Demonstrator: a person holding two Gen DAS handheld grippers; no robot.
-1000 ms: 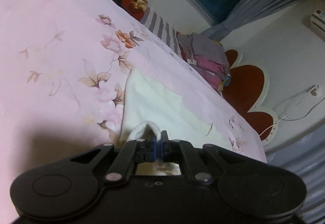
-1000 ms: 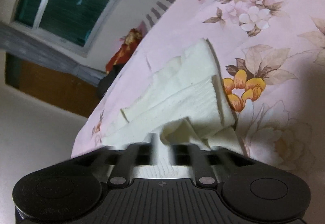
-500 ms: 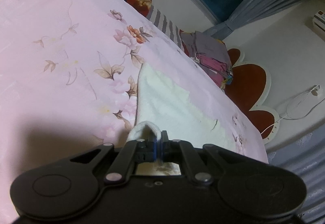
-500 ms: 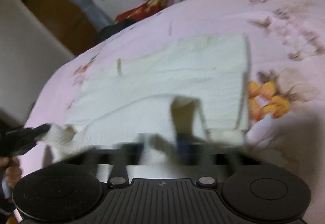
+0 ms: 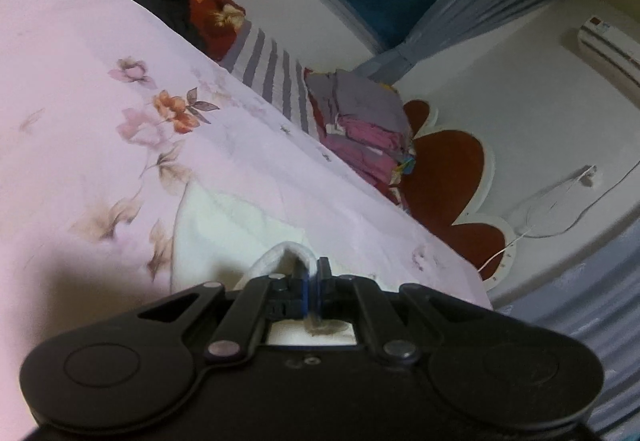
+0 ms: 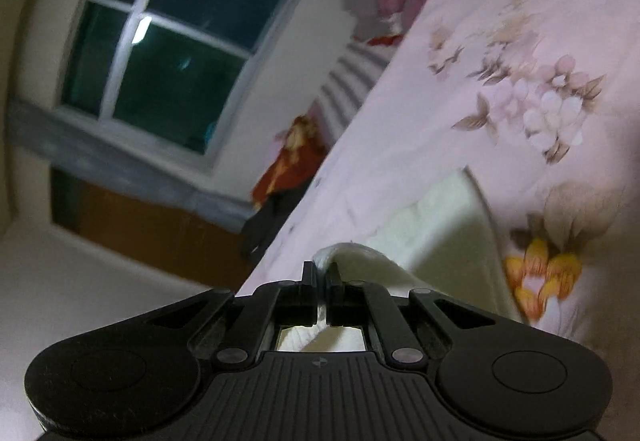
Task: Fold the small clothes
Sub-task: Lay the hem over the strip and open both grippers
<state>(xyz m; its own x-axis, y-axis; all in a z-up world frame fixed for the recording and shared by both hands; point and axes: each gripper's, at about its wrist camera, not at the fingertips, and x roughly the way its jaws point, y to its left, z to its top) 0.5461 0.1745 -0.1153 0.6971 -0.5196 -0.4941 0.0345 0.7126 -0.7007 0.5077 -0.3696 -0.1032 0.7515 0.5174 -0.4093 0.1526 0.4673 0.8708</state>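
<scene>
Right gripper (image 6: 320, 277) now clamped on white garment (image 6: 440, 229) edge | left gripper (image 5: 314, 273) pinching its hem

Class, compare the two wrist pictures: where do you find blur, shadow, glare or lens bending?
Left wrist: fairly sharp; a dark shadow falls on the bedsheet at lower left; the wall edges bow. Right wrist: motion-smeared, the sheet's flowers streaked; a lamp's reflection glares in the window.
</scene>
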